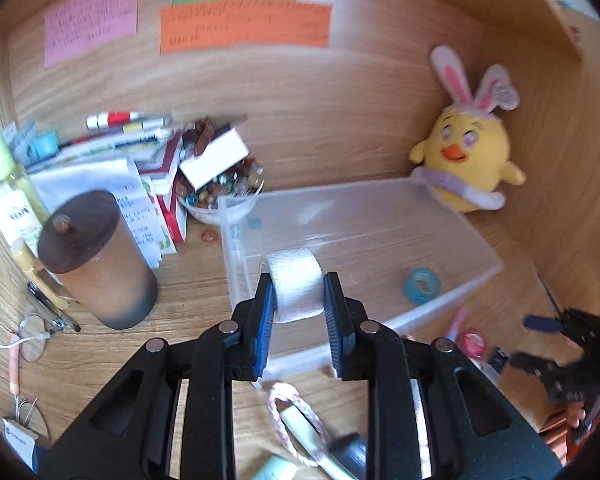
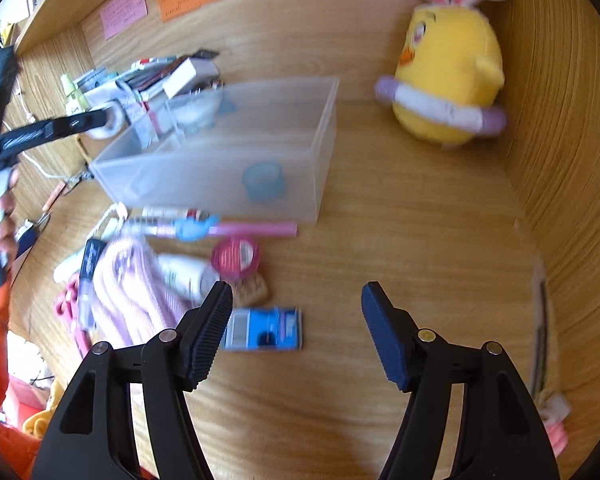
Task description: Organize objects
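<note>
My left gripper (image 1: 299,290) is shut on a white tape roll (image 1: 296,284) and holds it above the near left corner of a clear plastic box (image 1: 452,236). A blue tape roll (image 1: 422,285) lies inside the box. In the right wrist view the box (image 2: 324,128) stands at centre with the blue roll (image 2: 263,181) in it, and the left gripper (image 2: 100,122) holds the white roll (image 2: 109,125) at its left end. My right gripper (image 2: 296,300) is open and empty above the desk, near a blue card packet (image 2: 265,328) and a pink tape roll (image 2: 236,258).
A yellow chick plush (image 1: 466,152) sits in the back right corner. A brown lidded canister (image 1: 98,258), a bowl of beads (image 1: 224,192), papers and bottles crowd the left. A pink pen (image 2: 236,229), a pink cloth (image 2: 132,292) and a tube (image 2: 188,274) lie before the box.
</note>
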The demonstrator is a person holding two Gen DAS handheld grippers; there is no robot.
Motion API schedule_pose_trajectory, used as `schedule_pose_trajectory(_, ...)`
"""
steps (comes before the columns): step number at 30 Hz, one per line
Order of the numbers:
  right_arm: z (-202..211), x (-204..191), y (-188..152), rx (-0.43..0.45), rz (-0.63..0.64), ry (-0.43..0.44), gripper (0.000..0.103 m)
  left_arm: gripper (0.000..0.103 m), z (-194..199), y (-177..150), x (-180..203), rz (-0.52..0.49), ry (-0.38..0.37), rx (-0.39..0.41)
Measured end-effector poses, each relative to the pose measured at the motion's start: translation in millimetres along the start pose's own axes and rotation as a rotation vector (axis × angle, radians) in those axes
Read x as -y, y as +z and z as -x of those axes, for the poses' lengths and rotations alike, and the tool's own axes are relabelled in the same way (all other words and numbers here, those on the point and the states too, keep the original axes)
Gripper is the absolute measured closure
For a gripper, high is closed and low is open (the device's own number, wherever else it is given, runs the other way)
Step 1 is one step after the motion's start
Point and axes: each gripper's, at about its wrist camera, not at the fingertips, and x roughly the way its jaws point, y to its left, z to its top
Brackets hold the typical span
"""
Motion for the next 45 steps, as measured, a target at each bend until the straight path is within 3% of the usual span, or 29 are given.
schedule_pose_trajectory(4, -5.7, -4.8, -12.2, -0.029, 0.02, 0.005, 0.037, 0.079, -25.7, -2.1, -6.8, 0.023, 0.0, -0.064)
schedule_pose_trajectory(8, -11.9, -10.8, -18.5, -0.052, 0.034, 0.021, 0.035, 0.077, -27.1, -6.2, -3.1, 0.016, -0.01, -0.076)
schedule_pose_trajectory(10, -15.2, -14.8, -19.4, -0.053, 0.042, 0.018, 0.033, 0.068, -21.2, -8.7, 0.8, -0.003, 0.0, -0.066)
schedule_pose_trajectory(12, -17.2, -18.4, -19.9, -0.048, 0.052, 0.002, 0.033, 0.052, -11.6, -11.1, 4.9, -0.019, 0.011, -0.041)
schedule_pose_trajectory(19, -21.1, -25.4, -19.9, -0.027, 0.078, -0.053, 0.033, 0.032, 20.5, -25.9, 17.1, -0.059, 0.013, 0.008)
schedule_pose_trajectory(21, -21.2, -26.6, -20.4, -0.019, 0.081, -0.067, 0.037, 0.027, 29.1, -35.6, 22.5, -0.077, 0.021, 0.017)
schedule_pose_trajectory(26, -18.6, -24.6, -22.2, -0.001, 0.076, -0.097, 0.058, 0.027, 40.0, -59.5, 29.3, -0.089, 0.011, 0.001)
schedule_pose_trajectory(32, -15.7, -19.1, -24.2, 0.012, 0.048, -0.093, 0.058, 0.027, 44.4, -93.3, 21.7, -0.039, 0.002, -0.059)
schedule_pose_trajectory(37, -10.5, -17.9, -29.9, 0.02, 0.029, -0.089, 0.058, 0.027, 45.0, -119.2, 6.3, -0.019, 0.066, -0.094)
schedule_pose_trajectory(45, -2.1, -14.1, -34.1, 0.033, -0.003, -0.098, 0.058, 0.028, 38.2, -142.2, -31.9, 0.068, 0.083, -0.148)
